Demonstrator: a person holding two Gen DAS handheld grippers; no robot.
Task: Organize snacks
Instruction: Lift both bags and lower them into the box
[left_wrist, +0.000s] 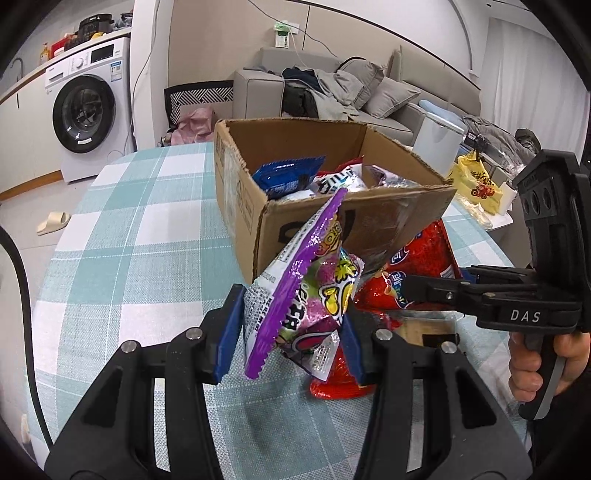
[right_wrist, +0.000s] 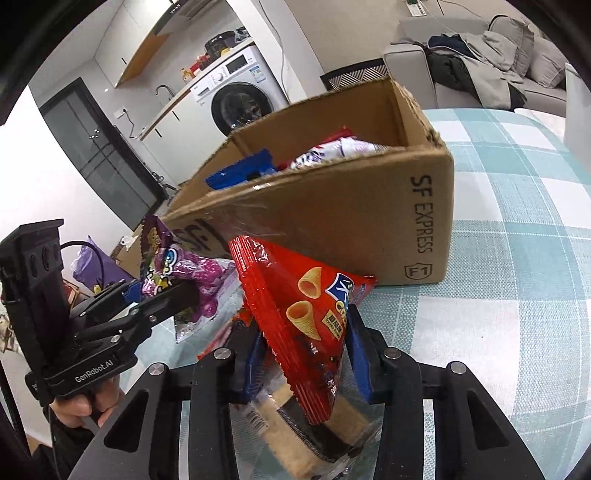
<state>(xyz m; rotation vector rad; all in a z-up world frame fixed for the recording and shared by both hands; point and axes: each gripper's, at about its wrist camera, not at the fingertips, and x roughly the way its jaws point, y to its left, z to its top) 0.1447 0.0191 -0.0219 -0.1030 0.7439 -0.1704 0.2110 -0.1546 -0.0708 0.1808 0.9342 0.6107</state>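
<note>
My left gripper (left_wrist: 291, 325) is shut on a purple candy bag (left_wrist: 306, 280), held upright just above the table in front of the cardboard box (left_wrist: 240, 192). In the right wrist view my right gripper (right_wrist: 306, 350) is shut on a red cone-snack bag (right_wrist: 306, 295), tilted up beside the box (right_wrist: 351, 221). The box holds a blue packet (left_wrist: 284, 177) and other snack bags. From the left wrist view the right gripper (left_wrist: 410, 291) reaches into the red bag (left_wrist: 424, 258). The left gripper (right_wrist: 155, 291) with the purple bag (right_wrist: 166, 258) shows at the left of the right wrist view.
A clear packet of biscuits (right_wrist: 295, 435) lies under the red bag on the checked tablecloth (left_wrist: 147, 221). A white container (left_wrist: 439, 144) and a yellow bag (left_wrist: 476, 184) sit at the table's far right. A hand (left_wrist: 532, 365) holds the right gripper. Beyond the table stand a washing machine (left_wrist: 85, 110) and a sofa (left_wrist: 369, 88).
</note>
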